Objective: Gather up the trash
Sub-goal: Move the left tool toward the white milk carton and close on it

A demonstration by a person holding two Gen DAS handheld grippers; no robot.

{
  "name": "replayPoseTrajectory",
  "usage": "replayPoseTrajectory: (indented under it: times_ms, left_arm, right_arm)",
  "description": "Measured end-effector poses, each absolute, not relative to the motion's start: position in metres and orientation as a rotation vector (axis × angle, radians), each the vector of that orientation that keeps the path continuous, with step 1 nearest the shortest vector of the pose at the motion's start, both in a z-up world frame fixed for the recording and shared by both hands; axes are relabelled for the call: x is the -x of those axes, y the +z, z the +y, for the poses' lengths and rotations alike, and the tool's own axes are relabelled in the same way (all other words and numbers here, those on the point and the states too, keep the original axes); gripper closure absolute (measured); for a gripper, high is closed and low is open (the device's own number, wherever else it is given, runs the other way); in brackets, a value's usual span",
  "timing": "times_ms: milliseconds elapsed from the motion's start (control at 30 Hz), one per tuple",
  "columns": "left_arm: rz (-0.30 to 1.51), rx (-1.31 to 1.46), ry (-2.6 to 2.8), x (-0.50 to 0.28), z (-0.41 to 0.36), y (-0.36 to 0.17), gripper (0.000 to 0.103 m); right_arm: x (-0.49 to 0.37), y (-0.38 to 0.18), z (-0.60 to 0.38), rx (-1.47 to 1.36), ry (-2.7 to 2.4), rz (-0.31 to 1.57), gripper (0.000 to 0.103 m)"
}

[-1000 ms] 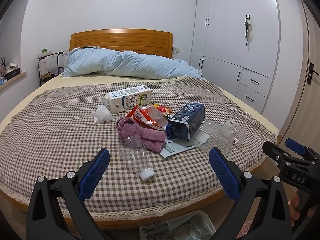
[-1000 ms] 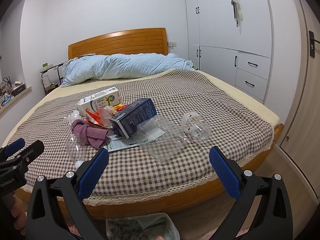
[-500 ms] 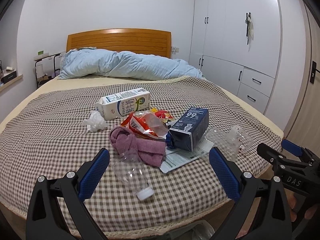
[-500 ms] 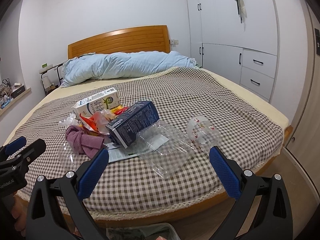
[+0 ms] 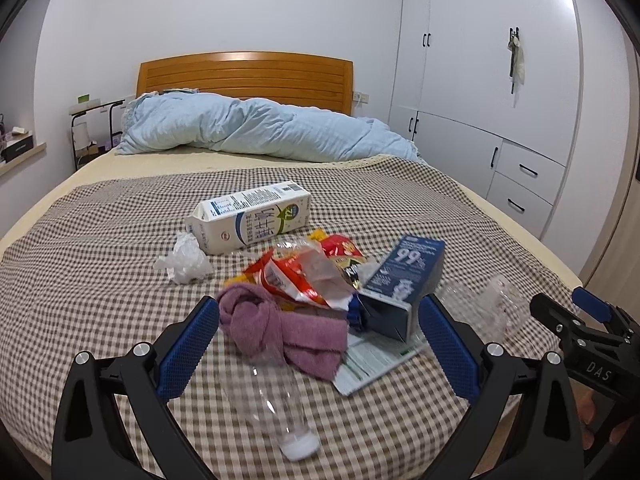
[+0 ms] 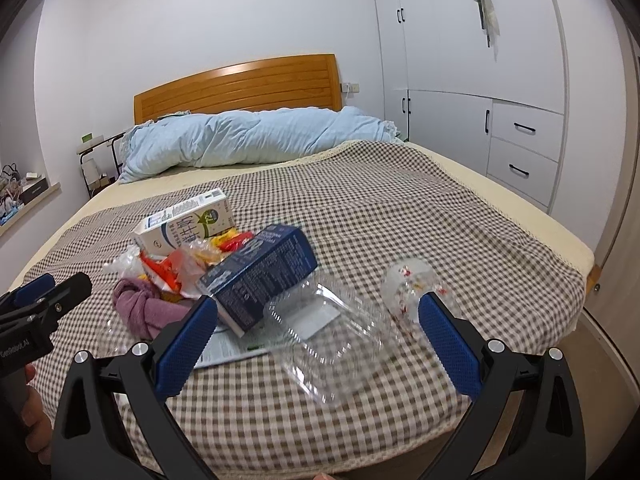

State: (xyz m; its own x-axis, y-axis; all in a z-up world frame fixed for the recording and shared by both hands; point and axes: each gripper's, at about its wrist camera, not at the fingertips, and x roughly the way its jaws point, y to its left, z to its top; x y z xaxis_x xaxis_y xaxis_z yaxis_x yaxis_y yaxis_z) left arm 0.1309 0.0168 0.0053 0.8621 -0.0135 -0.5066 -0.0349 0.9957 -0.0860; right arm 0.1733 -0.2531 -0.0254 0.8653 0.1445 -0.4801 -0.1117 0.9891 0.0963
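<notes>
A heap of trash lies on the near half of a bed (image 5: pixel 100 264) covered in a brown-and-white checked cloth with a lace-trimmed edge. The left tongs (image 5: pixel 318 344) are spread wide and empty, their blue ribbed pads framing a crumpled mauve towel (image 5: pixel 288 328) of soft, looped fabric. At 6 o'clock from the towel a clear plastic bottle (image 5: pixel 280 408) lies on its side, its white cap toward the foot edge. At 12 o'clock from the towel sit glossy red and orange snack wrappers (image 5: pixel 304 276), and beyond them a white rectangular milk carton (image 5: pixel 252 224) lies flat. A wad of crinkled white plastic (image 5: pixel 184 260) rests at the carton's 8 o'clock. A dark blue carton (image 5: pixel 404 284) leans at the towel's 3 o'clock, partly over a printed paper sheet (image 5: pixel 372 360).

The right tongs (image 6: pixel 318 340) are likewise released and hold nothing; between their pads lies a transparent, ridged clamshell tray (image 6: pixel 328 340), and at its 2 o'clock a clear cup printed with red marks (image 6: pixel 412 288) lies tipped over. The blue carton touches the tray's far-left corner.

The checked cloth is open and flat at 3 o'clock of the cup as far as the bed's side edge, and beyond the heap up to a rumpled pale blue duvet (image 6: pixel 248 144) under the slatted wooden headboard (image 6: pixel 236 88). White wardrobe doors and drawers (image 6: pixel 520 140) stand along the right wall.
</notes>
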Motion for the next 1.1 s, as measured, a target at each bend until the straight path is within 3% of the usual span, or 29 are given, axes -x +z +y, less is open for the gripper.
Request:
replayPoseTrajectory:
  times_ms: [667,1100]
  left_arm:
    - [0.499,0.047,-0.024,-0.213,0.035,0.021,0.006]
    - [0.643,-0.041,-0.086,-0.288,0.054,0.016,0.006]
  right_arm:
    - [-0.252,-0.026,-0.260,-0.157,0.189,0.521,0.006]
    - [-0.290,-0.034,-0.281,-0.182,0.113,0.509,0.006]
